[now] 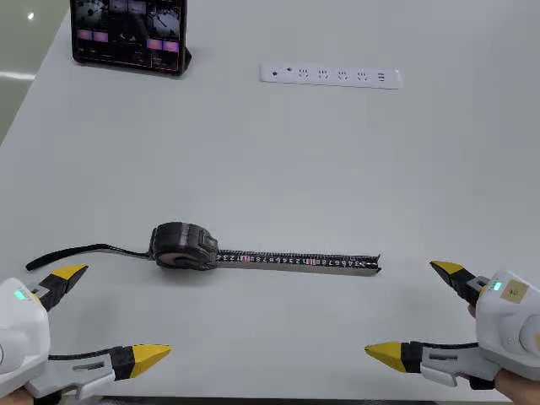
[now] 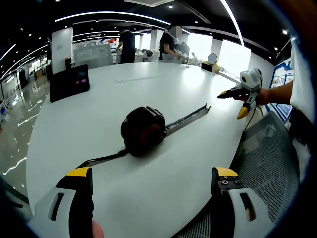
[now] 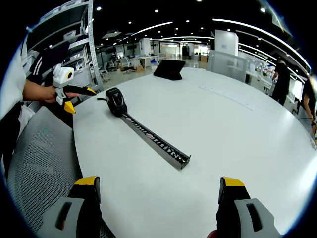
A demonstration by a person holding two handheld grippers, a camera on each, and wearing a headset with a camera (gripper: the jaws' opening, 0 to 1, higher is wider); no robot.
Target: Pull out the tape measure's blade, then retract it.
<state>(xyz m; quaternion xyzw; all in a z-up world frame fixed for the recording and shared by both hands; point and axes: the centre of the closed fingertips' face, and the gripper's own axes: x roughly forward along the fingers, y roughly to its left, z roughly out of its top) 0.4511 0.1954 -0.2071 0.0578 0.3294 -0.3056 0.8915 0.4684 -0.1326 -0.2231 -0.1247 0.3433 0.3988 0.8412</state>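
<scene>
the left gripper (image 1: 114, 310) and the right gripper (image 1: 411, 309) sit at the near edge of the white table (image 1: 295, 152), each with its yellow-tipped jaws spread wide and gripping nothing. between them, a little farther in, the black tape measure (image 1: 183, 246) lies on the tabletop, touched by neither. its blade (image 1: 295, 261) lies extended flat toward the right gripper, and its wrist strap (image 1: 76, 253) trails toward the left one. a power strip (image 1: 331, 75) and a tablet (image 1: 129, 34) are at the far side.
</scene>
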